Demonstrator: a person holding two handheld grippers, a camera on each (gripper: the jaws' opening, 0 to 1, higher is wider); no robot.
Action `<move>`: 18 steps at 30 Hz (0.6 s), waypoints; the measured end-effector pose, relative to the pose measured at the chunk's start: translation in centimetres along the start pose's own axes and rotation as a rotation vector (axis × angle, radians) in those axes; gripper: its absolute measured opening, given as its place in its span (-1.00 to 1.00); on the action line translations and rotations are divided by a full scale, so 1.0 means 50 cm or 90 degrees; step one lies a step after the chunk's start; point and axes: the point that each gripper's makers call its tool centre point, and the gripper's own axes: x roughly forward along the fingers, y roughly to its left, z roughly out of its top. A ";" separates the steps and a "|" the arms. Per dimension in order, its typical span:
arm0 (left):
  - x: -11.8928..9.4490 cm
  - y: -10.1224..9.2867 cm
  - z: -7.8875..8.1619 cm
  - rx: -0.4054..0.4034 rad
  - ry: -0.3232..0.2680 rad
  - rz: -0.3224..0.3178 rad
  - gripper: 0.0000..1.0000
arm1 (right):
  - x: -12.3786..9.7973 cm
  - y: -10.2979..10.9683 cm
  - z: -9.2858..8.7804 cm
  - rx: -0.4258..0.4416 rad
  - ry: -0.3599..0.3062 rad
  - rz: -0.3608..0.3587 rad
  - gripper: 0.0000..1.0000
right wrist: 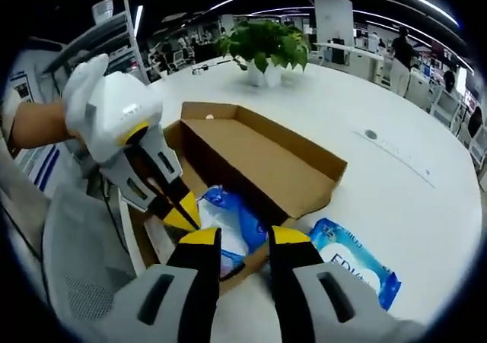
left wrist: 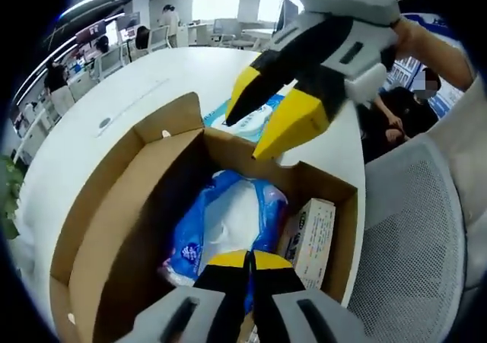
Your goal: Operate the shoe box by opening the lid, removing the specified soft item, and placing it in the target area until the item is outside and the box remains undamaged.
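The brown cardboard shoe box (left wrist: 114,229) stands open on the white table, its lid (right wrist: 259,157) folded back. Inside lies a soft blue-and-white pack (left wrist: 228,221), (right wrist: 228,217) beside a small white carton (left wrist: 313,240). My left gripper (left wrist: 247,259) is shut, its yellow tips down at the pack's near end; whether they pinch the wrapper I cannot tell. In the right gripper view the left gripper (right wrist: 183,220) reaches in from the left. My right gripper (right wrist: 245,240) hangs open above the box's edge, over the far wall as the right gripper (left wrist: 242,138) shows from the left.
A second blue pack (right wrist: 354,259), (left wrist: 255,115) lies flat on the table just outside the box. A grey mesh chair (left wrist: 411,229) stands close by the table edge. A potted plant (right wrist: 266,42) sits at the far side. People sit at desks beyond.
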 end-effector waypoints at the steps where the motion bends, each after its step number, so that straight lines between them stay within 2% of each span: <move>1: -0.001 0.001 0.000 0.001 0.000 0.001 -1.00 | 0.007 0.004 0.001 -0.005 0.004 0.004 -0.55; 15: -0.009 0.000 -0.001 -0.025 -0.021 0.005 -1.00 | 0.077 0.010 -0.014 -0.079 0.063 0.015 -0.59; 17: -0.008 -0.008 -0.001 0.012 -0.024 -0.007 -0.94 | 0.086 0.010 -0.014 -0.091 0.069 0.014 -0.62; 18: -0.008 -0.011 -0.002 0.050 -0.020 -0.005 -0.81 | 0.092 0.009 -0.015 -0.103 0.074 0.012 -0.63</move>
